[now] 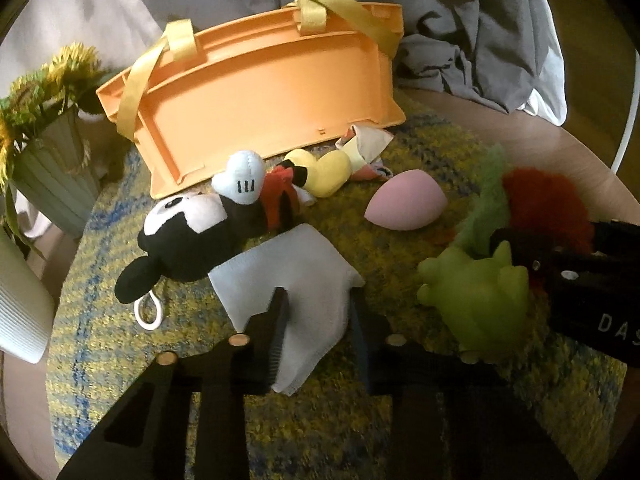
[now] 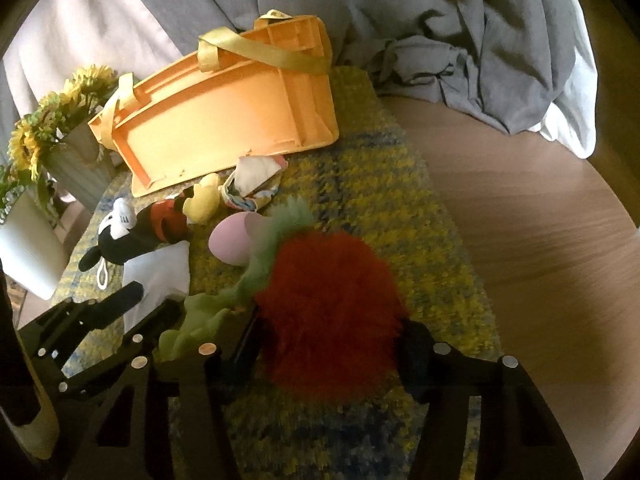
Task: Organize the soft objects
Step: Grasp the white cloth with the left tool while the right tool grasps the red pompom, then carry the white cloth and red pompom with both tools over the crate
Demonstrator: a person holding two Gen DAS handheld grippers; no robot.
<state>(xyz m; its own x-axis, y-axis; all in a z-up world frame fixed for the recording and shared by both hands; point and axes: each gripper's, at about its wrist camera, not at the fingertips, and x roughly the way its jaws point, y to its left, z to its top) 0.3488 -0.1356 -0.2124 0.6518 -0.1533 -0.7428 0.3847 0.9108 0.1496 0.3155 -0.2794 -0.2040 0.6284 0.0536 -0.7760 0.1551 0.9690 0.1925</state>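
Six soft things lie on a yellow and blue rug (image 1: 132, 344). There is one mouse doll (image 1: 192, 236) in black, white and red, lying on its side. There is one white cloth (image 1: 296, 280), folded, just in front of the doll. There is one pink egg-shaped sponge (image 1: 404, 202) in the middle. There is one green squishy toy (image 1: 476, 300), one fluffy red ball with green fuzz (image 2: 328, 312), and one small folded printed cloth (image 2: 256, 184) near the box. One orange box (image 1: 260, 96) with two yellow straps is tipped over on its side, so only its bottom shows and I cannot tell what is in it. The printed cloth pokes out at its edge. One ribbed green pot (image 1: 52, 184) holds yellow flowers (image 1: 60, 76), and one white pot (image 1: 20, 308) stands beside it. The left gripper (image 1: 318, 320) has its two fingers on each side of the white cloth, squeezing it. The right gripper (image 2: 328, 344) has its fingers on each side of the red ball, pressing into the fluff.
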